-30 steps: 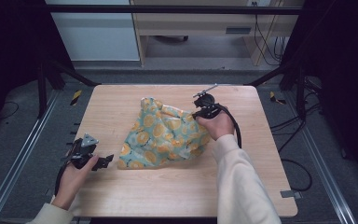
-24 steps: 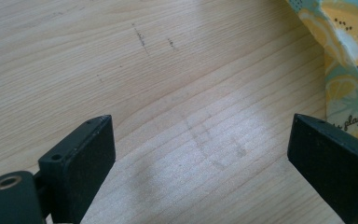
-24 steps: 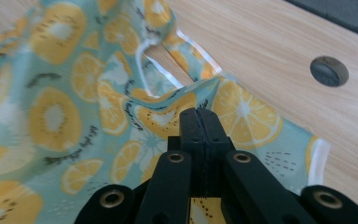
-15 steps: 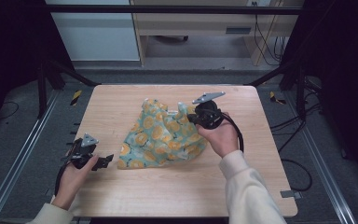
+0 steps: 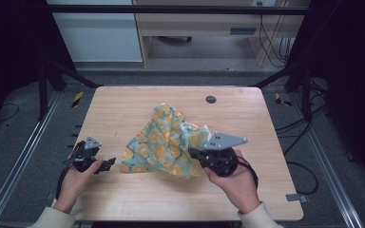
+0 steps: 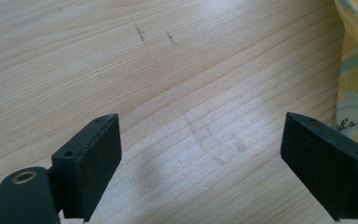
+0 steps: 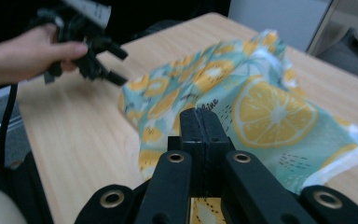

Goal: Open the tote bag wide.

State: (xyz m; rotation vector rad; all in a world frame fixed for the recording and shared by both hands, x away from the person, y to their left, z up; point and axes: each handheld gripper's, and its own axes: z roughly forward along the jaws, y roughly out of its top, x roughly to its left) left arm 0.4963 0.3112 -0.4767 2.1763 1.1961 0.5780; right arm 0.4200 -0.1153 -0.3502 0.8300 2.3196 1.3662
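Your right gripper (image 5: 196, 154) pinches the cloth (image 5: 164, 142) at its 4 o'clock edge to drag it mid-tabletop (image 5: 123, 102), while your left gripper (image 5: 108, 164), spread, waits at the cloth's 8 o'clock corner.

I see the cloth (image 5: 164, 147) lying crumpled near the middle of the table (image 5: 123, 102). It is teal with orange and yellow lemon-slice prints and a white edge. Its near right part is lifted off the wood and folded over toward me; the far part is bunched into a raised ridge. In the right gripper view, the cloth (image 7: 242, 107) shows one large lemon slice and small dark lettering, its surface creased.
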